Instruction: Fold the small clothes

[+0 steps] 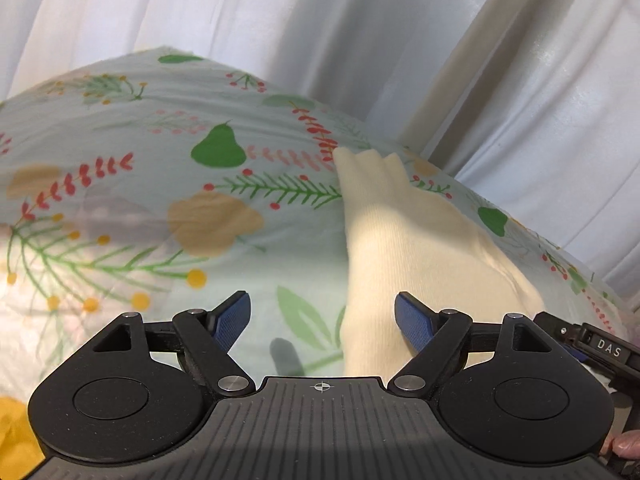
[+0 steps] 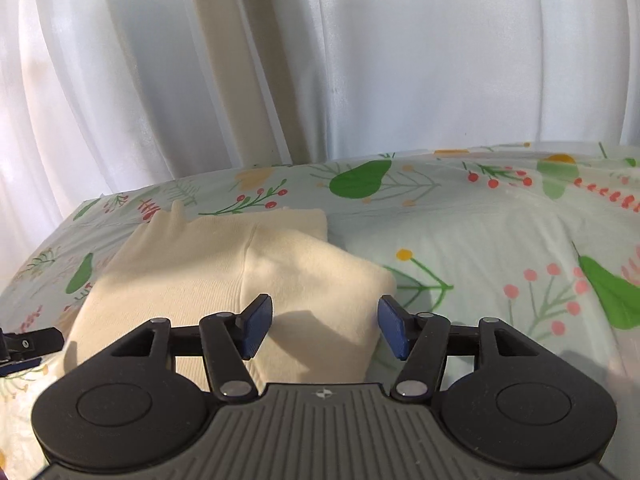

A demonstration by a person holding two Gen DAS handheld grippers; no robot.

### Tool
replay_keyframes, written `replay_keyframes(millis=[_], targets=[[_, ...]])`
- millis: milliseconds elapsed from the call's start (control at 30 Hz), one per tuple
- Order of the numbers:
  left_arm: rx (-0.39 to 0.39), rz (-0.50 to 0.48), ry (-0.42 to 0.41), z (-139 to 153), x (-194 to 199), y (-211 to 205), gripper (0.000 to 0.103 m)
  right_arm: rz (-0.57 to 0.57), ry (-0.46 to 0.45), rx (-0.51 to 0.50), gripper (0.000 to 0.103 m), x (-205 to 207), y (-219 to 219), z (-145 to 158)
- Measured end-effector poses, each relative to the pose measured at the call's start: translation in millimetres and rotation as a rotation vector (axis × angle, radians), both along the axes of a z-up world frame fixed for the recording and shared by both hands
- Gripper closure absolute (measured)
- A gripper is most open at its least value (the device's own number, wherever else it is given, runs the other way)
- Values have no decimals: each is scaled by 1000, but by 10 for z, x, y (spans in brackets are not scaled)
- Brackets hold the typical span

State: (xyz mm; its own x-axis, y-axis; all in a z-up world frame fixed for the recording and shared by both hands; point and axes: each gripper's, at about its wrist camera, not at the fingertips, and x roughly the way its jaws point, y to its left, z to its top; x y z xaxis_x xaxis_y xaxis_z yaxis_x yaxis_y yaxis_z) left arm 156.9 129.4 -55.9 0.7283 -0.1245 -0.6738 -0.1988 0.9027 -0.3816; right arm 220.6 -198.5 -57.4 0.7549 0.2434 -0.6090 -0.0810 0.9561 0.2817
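Just folded cream garment point(image 2: 224, 272) on floral sheet point(image 2: 480, 240), claws point(image 2: 325, 326) open

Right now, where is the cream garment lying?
The cream garment lies folded on the floral bedsheet, left of centre in the right wrist view, near the white curtain, partly between the open right gripper jaws.

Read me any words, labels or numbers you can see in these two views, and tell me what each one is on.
"DAS": white letters on a small black plate on the right gripper, seen at the right edge of the left wrist view.
No other text shows: the floral bedsheet, the cream garment and the curtain carry none.
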Motion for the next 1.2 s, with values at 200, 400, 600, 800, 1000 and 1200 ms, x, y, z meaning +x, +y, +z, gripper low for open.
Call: replay_keyframes(millis=[200,400,600,800,1000,1200], targets=[[-563,21,119,-348,-468,255,21,155,236,456,41,-612,-443,-252],[-620,-9,114,-373,-305,73,22,63,299,689,60,-506,-413,-571],[-716,-6,104,-372,-112,-63,22,51,311,1060,93,-421,-465,-704],[-725,93,83,-366,-26,-90,22,100,203,1193,95,-379,-430,-549],[-719,102,67,-296,-70,-44,22,66,212,858,81,-333,-240,-536],[-743,127,8,-208,-186,50,22,108,202,853,94,-353,-175,-506]])
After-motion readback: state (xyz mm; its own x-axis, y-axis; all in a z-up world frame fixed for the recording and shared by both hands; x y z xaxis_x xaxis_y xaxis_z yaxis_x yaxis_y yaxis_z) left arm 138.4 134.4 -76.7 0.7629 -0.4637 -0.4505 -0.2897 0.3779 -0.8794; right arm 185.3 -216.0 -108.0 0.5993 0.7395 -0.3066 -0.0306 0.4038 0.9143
